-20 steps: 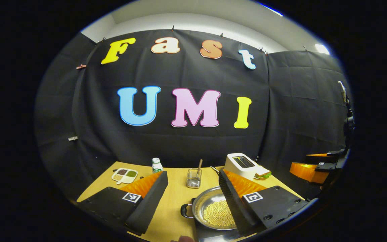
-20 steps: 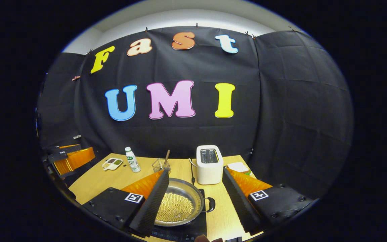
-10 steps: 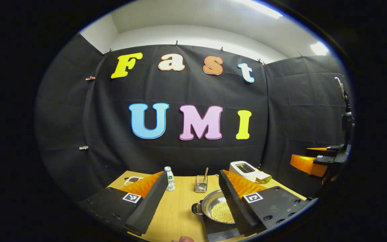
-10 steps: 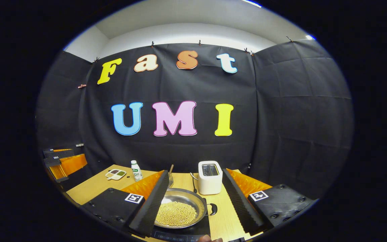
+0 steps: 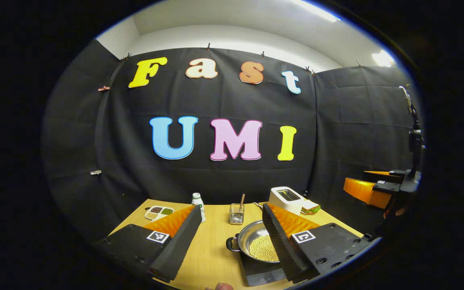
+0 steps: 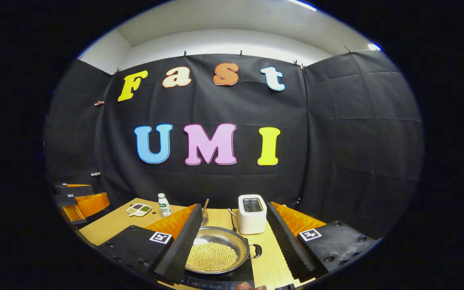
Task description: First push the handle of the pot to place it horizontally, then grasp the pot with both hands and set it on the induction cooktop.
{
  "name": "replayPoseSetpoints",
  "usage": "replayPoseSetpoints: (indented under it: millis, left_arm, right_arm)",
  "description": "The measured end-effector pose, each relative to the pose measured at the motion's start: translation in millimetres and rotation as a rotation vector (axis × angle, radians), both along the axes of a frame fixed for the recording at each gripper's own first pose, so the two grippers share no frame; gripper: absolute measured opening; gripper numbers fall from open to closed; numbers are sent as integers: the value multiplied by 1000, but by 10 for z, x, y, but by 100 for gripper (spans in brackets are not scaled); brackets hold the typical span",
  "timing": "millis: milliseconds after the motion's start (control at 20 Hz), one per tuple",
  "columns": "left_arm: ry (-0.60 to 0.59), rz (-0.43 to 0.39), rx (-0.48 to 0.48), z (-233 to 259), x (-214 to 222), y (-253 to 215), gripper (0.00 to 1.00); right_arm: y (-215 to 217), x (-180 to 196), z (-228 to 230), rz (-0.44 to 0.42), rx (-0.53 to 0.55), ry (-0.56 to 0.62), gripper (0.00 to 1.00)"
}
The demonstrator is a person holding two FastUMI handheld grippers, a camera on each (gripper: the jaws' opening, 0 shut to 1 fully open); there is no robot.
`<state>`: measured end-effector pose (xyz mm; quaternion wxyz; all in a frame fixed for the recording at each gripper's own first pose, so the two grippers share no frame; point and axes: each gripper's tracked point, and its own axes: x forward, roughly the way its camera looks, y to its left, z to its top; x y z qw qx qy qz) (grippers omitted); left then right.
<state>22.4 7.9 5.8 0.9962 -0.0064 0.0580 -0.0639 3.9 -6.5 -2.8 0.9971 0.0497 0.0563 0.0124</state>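
Note:
A steel pot (image 5: 256, 245) filled with small yellow beans sits on the black induction cooktop (image 5: 261, 270). Its black loop handles point sideways: one handle (image 5: 231, 244) toward the left, the other handle (image 6: 257, 250) toward the right. My left gripper (image 5: 231, 208) is open, held back from the pot and above it, touching nothing. My right gripper (image 6: 234, 206) is open too, with the pot (image 6: 216, 251) and cooktop (image 6: 216, 282) low between its fingers and apart from them. Each gripper also appears in the other's view: the right gripper (image 5: 371, 191) and the left gripper (image 6: 81, 199).
On the wooden table (image 5: 212, 257) behind the pot stand a white toaster (image 6: 252, 208), a mesh holder with a stick (image 5: 236, 213), a small bottle (image 5: 197, 201), a divided dish (image 5: 159, 211) and a sandwich (image 5: 311, 207). A toaster cable (image 6: 230, 219) runs beside the pot.
Both grippers have drawn back and upward from the pot, which now looks smaller and farther off in the left gripper view. The pot stays on the cooktop.

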Motion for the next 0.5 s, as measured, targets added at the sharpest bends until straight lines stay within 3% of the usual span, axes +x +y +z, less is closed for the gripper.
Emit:
replayPoseSetpoints:
  millis: [500]
  left_arm:
    - [13, -14, 1, -33, 6, -100, 95]
  right_arm:
    - [-50, 30, -62, 0, -2, 27, 98]
